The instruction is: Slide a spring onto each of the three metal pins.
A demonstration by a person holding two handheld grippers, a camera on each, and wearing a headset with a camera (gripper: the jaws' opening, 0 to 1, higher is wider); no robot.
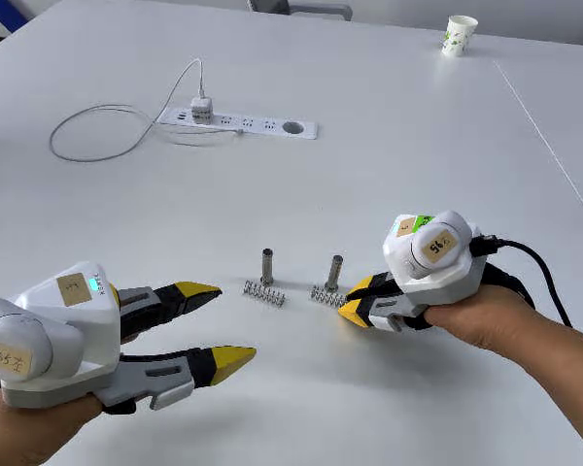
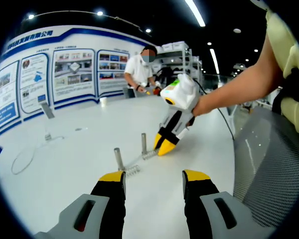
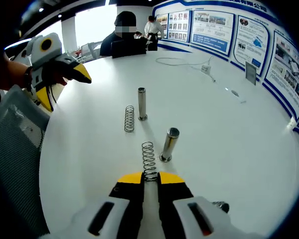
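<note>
Paper cup upright at far side of table; contents can't be made out. Left pin and right pin stand upright, bare. Right gripper low, jaws pressed onto end of right spring, which lies beside right pin. Left spring lies loose by left pin. Left gripper hovers, jaws spread, empty.

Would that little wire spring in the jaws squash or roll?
The small metal coil spring probably flexes: open, thin wire loops. Lying on its round side, it may roll. The right gripper, pinching one end, might let it droop.
</note>
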